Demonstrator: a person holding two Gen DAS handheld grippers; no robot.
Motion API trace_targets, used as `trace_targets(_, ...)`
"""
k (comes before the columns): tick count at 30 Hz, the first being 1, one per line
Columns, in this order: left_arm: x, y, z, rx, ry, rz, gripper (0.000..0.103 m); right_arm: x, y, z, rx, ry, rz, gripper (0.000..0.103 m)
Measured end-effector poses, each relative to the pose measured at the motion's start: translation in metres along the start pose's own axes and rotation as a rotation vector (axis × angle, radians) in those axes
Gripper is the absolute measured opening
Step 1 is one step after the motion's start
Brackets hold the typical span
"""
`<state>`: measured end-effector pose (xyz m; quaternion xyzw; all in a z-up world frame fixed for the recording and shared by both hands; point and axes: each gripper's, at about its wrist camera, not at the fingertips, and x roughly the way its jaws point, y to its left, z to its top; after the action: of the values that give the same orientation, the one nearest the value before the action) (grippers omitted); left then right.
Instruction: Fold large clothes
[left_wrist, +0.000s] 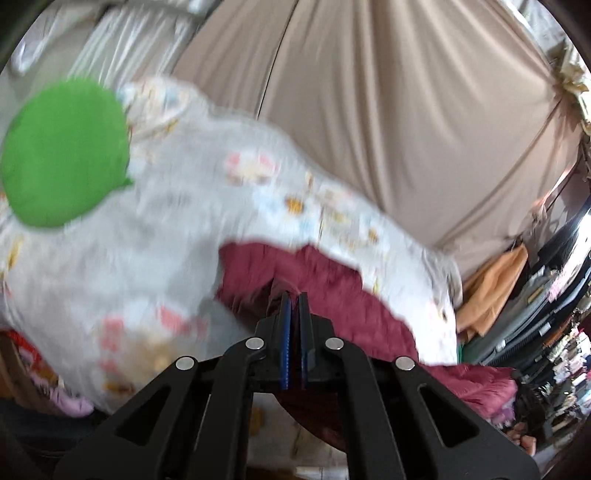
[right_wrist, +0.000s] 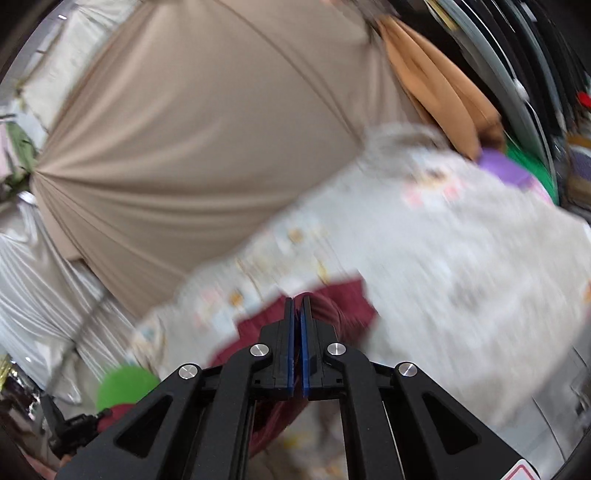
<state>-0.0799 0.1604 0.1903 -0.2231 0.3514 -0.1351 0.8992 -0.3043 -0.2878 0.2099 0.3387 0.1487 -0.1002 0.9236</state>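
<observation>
Maroon garment (left_wrist: 332, 280) looked soft, limp and light, best held by its edges. Left tongs (left_wrist: 294, 299) and right tongs (right_wrist: 297, 301) were each closed, pinching its cloth.

Maroon garment (left_wrist: 332, 273); pale cartoon-print sheet (left_wrist: 155, 229); green cushion (left_wrist: 62, 155).

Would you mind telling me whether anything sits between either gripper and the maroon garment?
Nothing visible does. The left gripper and right gripper each appear shut on the maroon garment, which lies over the patterned sheet.
</observation>
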Motion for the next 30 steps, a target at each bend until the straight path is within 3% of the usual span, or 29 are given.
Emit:
trace_targets(2,0.009,-0.006,0.019,0.026,-0.039,0.01,0.002,0.015,0.006,0.012,-0.014,-0.027,0.033,0.002)
trace_targets(4,0.035,-0.006,0.035,0.034,-0.037,0.021,0.002,0.045,0.01,0.016,-0.05,-0.025,0.011,0.002)
trace_targets(9,0.133,0.002,0.053,0.046,0.064,0.135,0.002,0.148,-0.01,0.009,-0.063,0.101,-0.084,0.002)
trace_targets(15,0.252,0.028,0.044,0.036,0.195,0.318,0.003,0.241,-0.026,-0.008,-0.086,0.218,-0.194,0.002)
trace_targets(22,0.326,0.039,0.034,0.052,0.273,0.424,0.004,0.324,-0.041,-0.021,-0.088,0.316,-0.292,0.003)
trace_targets(25,0.35,0.047,0.035,0.041,0.282,0.494,0.013,0.346,-0.045,-0.025,-0.077,0.333,-0.321,0.012)
trace_targets(26,0.352,0.049,0.036,0.033,0.269,0.512,0.024,0.346,-0.044,-0.023,-0.07,0.31,-0.328,0.012)
trace_targets(28,0.345,0.051,0.046,0.004,0.195,0.555,0.045,0.333,-0.04,-0.012,-0.018,0.201,-0.307,0.015)
trace_targets(30,0.33,0.051,0.058,-0.027,0.125,0.523,0.047,0.309,-0.038,0.0,0.031,0.095,-0.274,0.033)
